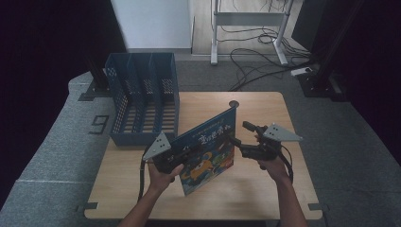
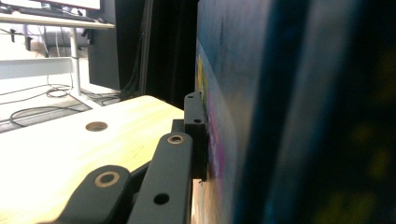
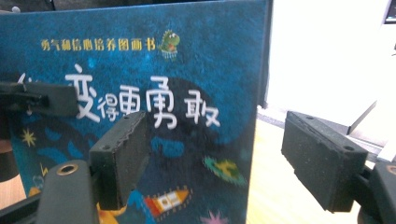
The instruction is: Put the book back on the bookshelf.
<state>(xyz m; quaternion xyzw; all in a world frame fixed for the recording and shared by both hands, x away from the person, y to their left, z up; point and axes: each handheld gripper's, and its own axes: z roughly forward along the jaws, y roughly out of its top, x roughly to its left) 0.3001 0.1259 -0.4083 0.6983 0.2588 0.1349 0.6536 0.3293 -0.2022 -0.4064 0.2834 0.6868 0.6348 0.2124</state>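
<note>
Your left gripper (image 1: 176,153) clamps the blue picture book (image 1: 208,153), whose cover hides the far jaw. Your right gripper (image 1: 239,136) stands open just beside the book's edge; contact is unclear.

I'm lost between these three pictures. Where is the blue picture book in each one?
High view: the book stands tilted at table centre, between the two hand-held grippers.
Left gripper view: the book is seen edge-on across the right half, a black jaw pressed against its cover.
Right gripper view: the book's front cover faces the camera, upper left and centre, behind the open jaws.
Shared landmark: the wooden table.
</note>
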